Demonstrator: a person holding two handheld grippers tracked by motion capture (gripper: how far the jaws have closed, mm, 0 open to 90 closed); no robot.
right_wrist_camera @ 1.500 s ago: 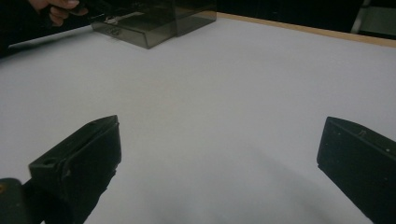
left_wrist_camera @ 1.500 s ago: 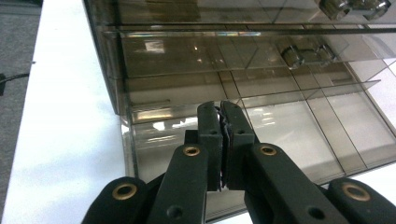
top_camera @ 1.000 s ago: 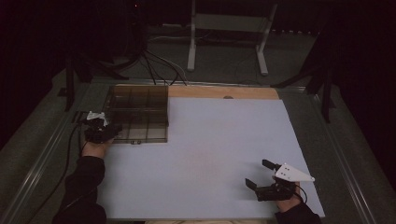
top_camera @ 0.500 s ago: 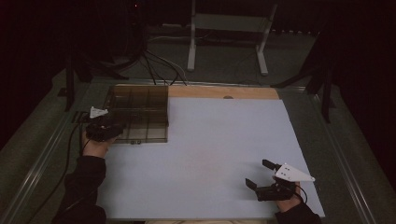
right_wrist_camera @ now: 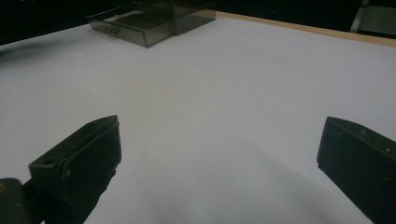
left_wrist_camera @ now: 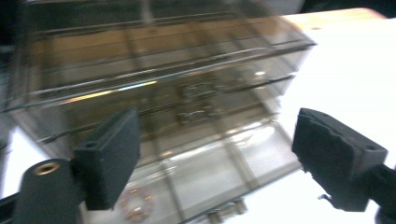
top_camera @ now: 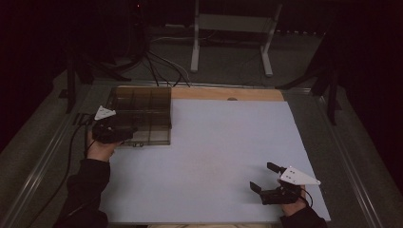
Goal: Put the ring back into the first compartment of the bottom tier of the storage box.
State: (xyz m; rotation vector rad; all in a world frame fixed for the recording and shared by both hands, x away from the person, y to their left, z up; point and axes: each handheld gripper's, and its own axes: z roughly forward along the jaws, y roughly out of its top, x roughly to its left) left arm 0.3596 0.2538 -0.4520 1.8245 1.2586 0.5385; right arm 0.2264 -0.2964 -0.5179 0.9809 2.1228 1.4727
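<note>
High view first: one white table sheet [top_camera: 228, 156] covers most of the work surface, with a strip of bare wood [top_camera: 228, 93] along its far edge. At the far left corner of the sheet stands one smoky clear plastic organizer box [top_camera: 142, 114], divided into compartments, its long axis running left to right along the far edge. The left gripper [top_camera: 127, 133] sits right at the box's near left corner, so the box lies just ahead of it and slightly to its right, close enough that I cannot tell whether a jaw touches the wall. The right gripper [top_camera: 264, 176] rests low over the near right part of the sheet, well apart from the box, so the left hand is plainly the nearer one for whatever is done to the box. From the left gripper view, the jaws stand wide apart with nothing between them, framing the box [left_wrist_camera: 159, 93] front; two small latches or hinges show on it, one mid-front and one at the bottom edge, and a small ring-like beaded item [left_wrist_camera: 135, 207] lies in a near compartment. From the right gripper view, that gripper [right_wrist_camera: 224, 168] is likewise spread wide and empty over bare sheet, with the box [right_wrist_camera: 154, 21] far off at the top.
</note>
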